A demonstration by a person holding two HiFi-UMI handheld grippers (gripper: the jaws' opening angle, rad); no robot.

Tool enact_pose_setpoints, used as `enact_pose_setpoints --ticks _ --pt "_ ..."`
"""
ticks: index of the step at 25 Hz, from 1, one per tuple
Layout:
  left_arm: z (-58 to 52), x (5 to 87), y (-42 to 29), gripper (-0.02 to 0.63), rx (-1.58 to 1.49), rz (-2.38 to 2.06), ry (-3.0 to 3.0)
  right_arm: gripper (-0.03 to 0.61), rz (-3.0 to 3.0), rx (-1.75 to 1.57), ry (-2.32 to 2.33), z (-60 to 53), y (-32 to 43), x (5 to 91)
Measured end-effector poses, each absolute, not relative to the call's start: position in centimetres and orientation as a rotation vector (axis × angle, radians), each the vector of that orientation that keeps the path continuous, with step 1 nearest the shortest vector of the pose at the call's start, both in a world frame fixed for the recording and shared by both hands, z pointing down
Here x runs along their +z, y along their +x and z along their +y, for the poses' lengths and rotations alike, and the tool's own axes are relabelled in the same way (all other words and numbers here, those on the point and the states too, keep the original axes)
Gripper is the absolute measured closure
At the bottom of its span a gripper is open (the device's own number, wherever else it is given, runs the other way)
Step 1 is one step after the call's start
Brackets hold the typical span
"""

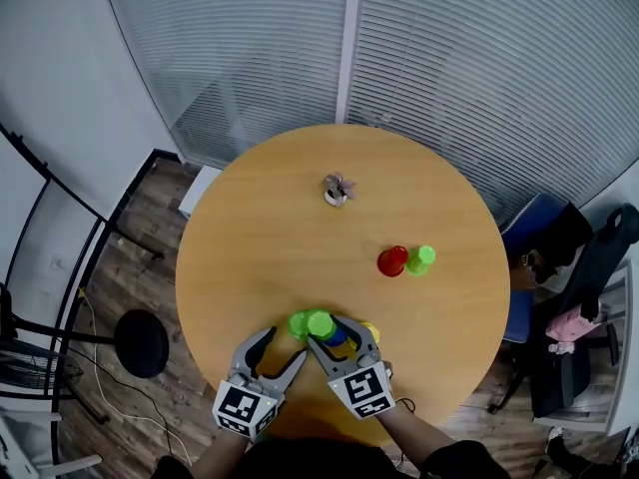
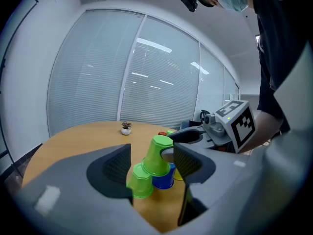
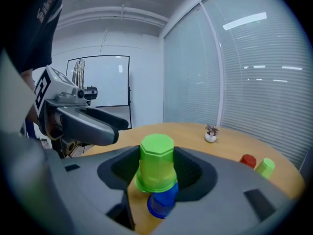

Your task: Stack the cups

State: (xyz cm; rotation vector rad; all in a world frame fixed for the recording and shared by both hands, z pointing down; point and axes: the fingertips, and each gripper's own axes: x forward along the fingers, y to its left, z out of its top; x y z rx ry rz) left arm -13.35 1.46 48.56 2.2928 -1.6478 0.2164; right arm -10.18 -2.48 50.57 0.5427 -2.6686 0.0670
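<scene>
Green cup [image 3: 156, 163] sits upside down between the pads of your right gripper [image 1: 326, 328], which are closed on its sides. Directly under it stands a blue cup [image 3: 161, 204], also inverted, and the green rim overlaps the blue cup's top; no view settles whether the two touch. Your left gripper [image 1: 283, 347] has its jaws spread wide with nothing between them.

The left gripper view adds what the right gripper view hides: a second green cup [image 2: 141, 181] stands upside down on the table [image 1: 260, 238] just beside the blue one, the held cup leans slightly, and a yellow cup [image 1: 370, 330] peeks out behind. The right gripper view looks past the stack to a red cup [image 3: 248, 160] and a pale green cup [image 3: 265, 167] standing side by side, well apart from the near group, and to a small potted plant [image 3: 210, 133] farther off.

From the head view, both grippers are at the table's near edge and angle inward toward each other. Your right one reaches over the cluster, and your left one lies just beside it, pointing at the cups.
</scene>
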Motion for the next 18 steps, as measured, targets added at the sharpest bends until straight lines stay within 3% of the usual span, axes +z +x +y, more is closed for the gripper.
enact_pose_setpoints --ticks 9,18 --pt "2.7 48.4 -12.1 0.354 0.231 -1.604 2.325 0.351 -2.722 0.111 0.574 -2.0 -9.4 48.9" --pt "1.4 46.3 -6.1 0.354 0.173 -1.475 2.457 0.351 -2.719 0.148 0.788 -4.0 -3.1 46.9"
